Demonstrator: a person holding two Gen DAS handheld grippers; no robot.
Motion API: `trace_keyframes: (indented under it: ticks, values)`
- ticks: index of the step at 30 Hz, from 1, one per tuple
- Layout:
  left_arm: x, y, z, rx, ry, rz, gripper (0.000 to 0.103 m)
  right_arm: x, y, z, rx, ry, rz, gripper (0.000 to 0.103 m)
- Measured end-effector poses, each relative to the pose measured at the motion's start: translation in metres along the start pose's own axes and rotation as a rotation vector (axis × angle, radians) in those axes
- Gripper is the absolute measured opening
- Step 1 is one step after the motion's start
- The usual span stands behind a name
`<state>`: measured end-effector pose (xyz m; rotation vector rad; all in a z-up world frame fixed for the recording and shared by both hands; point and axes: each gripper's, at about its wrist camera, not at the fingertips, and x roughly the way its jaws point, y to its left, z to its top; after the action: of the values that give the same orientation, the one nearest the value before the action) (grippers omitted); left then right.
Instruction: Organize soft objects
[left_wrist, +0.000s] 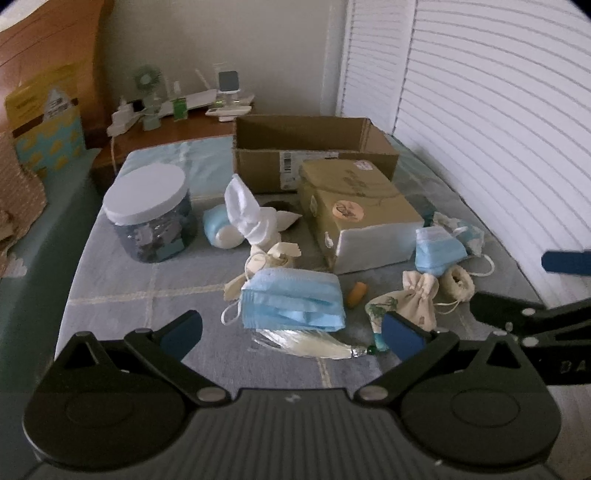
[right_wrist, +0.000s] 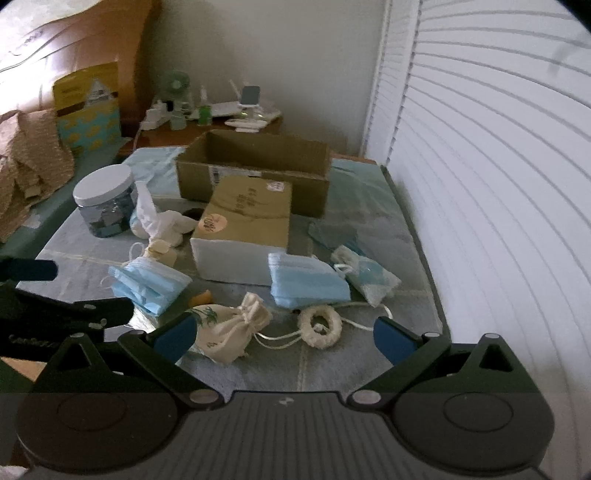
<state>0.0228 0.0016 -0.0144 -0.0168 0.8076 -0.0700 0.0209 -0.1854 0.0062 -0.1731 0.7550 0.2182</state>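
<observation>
While both grippers hover low over the cluttered table, each holds nothing
Left gripper (left_wrist: 291, 334): jaws spread wide, empty, framing the near stack of blue face masks (left_wrist: 293, 301) at 12 o'clock from it
Right gripper (right_wrist: 284, 334): jaws spread wide, empty; printed drawstring pouch (right_wrist: 231, 330) lies just beside its left finger, cream ring-shaped pouch (right_wrist: 319, 326) between the fingers
Second mask stack (right_wrist: 306, 280): at 12 o'clock from the right gripper, touching the closed tan box (right_wrist: 245, 218)
Open cardboard box (right_wrist: 255, 166): behind the tan box, at the far side
Jar with white lid (left_wrist: 147, 214): at 10 o'clock from the left gripper
White knotted cloth (left_wrist: 247, 214): between jar and tan box
Table (left_wrist: 110, 288): covered in a pale checked cloth
</observation>
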Motion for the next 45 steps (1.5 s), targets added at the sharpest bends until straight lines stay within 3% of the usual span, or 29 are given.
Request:
trace_keyframes:
  ticks: [11, 22, 27, 30, 41, 45]
  values:
    - [0.032, 0.007, -0.009, 0.066, 0.029, -0.039, 0.102, 0.017, -0.014, -0.010, -0.033, -0.016, 0.044, 0.103]
    - [0.064, 0.016, -0.023, 0.044, 0.092, -0.088, 0.103, 0.059, -0.038, -0.042, -0.012, 0.097, 0.050, 0.103]
    - [0.065, 0.018, -0.024, 0.064, 0.070, -0.105, 0.103, 0.070, -0.037, -0.050, -0.034, 0.118, 0.065, 0.103]
    - [0.069, 0.014, -0.024, 0.108, 0.068, -0.070, 0.103, 0.071, -0.035, -0.052, -0.043, 0.110, 0.073, 0.103]
    - [0.068, 0.013, -0.020, 0.090, 0.090, -0.059, 0.102, 0.070, -0.038, -0.057, -0.053, 0.057, 0.087, 0.103]
    - [0.049, 0.013, -0.010, 0.088, 0.007, -0.111, 0.102, 0.069, -0.038, -0.058, -0.052, 0.047, 0.087, 0.103]
